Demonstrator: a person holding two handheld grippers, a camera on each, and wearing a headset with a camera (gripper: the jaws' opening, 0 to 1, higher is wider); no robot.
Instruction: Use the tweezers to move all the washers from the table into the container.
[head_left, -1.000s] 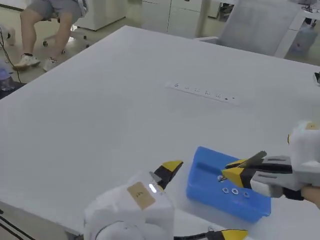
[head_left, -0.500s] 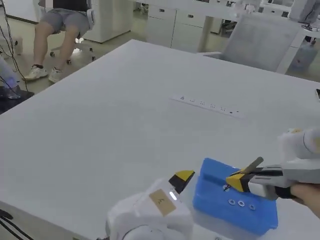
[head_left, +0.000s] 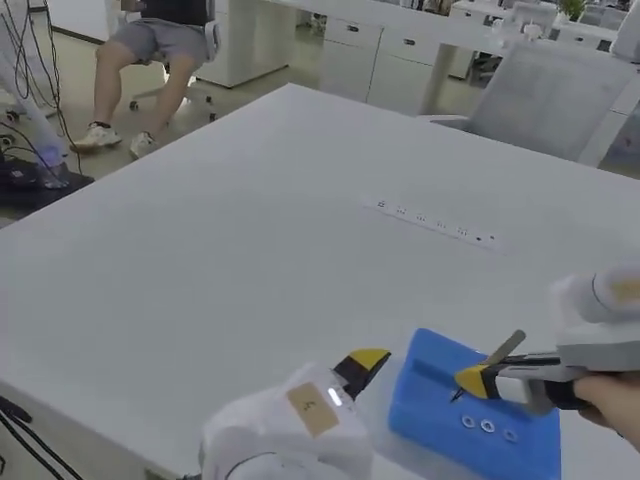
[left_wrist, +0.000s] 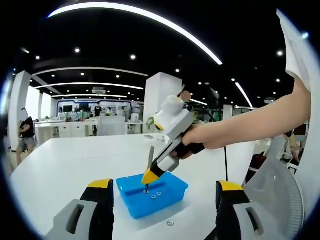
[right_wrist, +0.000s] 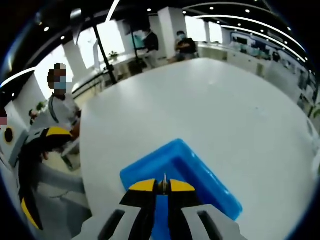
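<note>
Right gripper (right_wrist: 163, 187): yellow-tipped jaws are pressed together on the thin metal tweezers (head_left: 507, 347), which are clamped between them. The rear end of the tweezers sticks up behind the jaws. The dark point angles down into the blue rectangular plastic container (head_left: 430, 412). Whether the point holds anything cannot be told.

Left gripper (left_wrist: 163, 184): jaws stand wide apart with nothing between them. It hovers low at the near edge of the white table (head_left: 250, 230), just beside the container's left end.

Container: lies flat on the table near the front edge, open side up. Three small metal washers (head_left: 487, 427) lie in a row on its floor, close to the tweezer point.

Table: in the left gripper view, one loose washer (left_wrist: 170, 223) lies on the tabletop just outside the container's near wall.

Surroundings: a white power strip (head_left: 435, 222) lies further back on the table, well apart from the container. A seated person (head_left: 150, 40) is beyond the far left corner. A grey office chair (head_left: 555, 90) stands behind the table's far right side.
</note>
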